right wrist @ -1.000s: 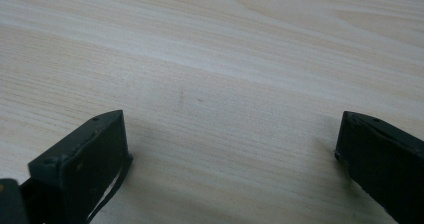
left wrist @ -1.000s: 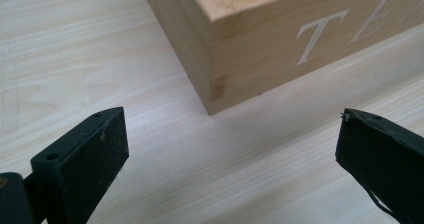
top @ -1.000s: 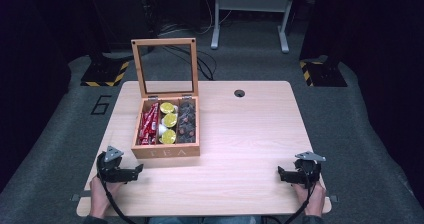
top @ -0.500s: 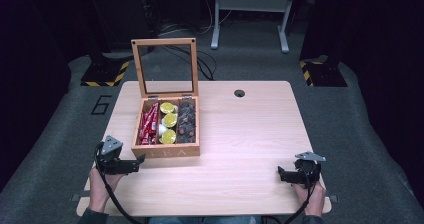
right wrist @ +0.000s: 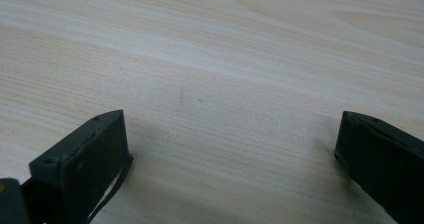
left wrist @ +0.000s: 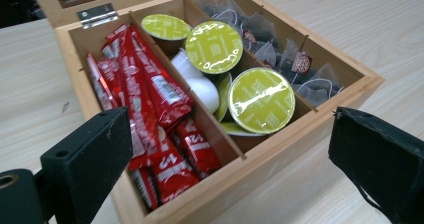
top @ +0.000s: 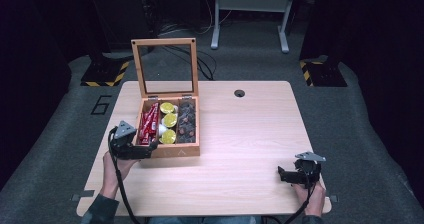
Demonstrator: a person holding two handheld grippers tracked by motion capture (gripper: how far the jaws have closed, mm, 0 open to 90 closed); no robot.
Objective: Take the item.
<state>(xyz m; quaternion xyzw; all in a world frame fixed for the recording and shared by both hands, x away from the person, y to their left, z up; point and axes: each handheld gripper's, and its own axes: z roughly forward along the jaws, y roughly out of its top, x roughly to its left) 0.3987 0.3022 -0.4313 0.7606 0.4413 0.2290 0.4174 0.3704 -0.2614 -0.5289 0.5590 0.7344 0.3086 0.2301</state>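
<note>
Left gripper (top: 151, 146) hangs at the near left corner of the wooden box (top: 172, 151), jaws spread wide and just easing inward, nothing between them. That box sits on the table's (top: 240, 134) left half, glass lid upright, split into three lanes: red sachets (left wrist: 150, 114) on one side, green-lidded pods (left wrist: 261, 100) in the middle, mesh tea bags (left wrist: 295, 64) beyond. Right gripper (top: 283, 173) rests near the table's right front corner, jaws apart over bare wood.

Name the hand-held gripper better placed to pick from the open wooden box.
Left: the left hand-held gripper hangs open at the wooden box's near edge; the right hand-held gripper sits far off.
</note>
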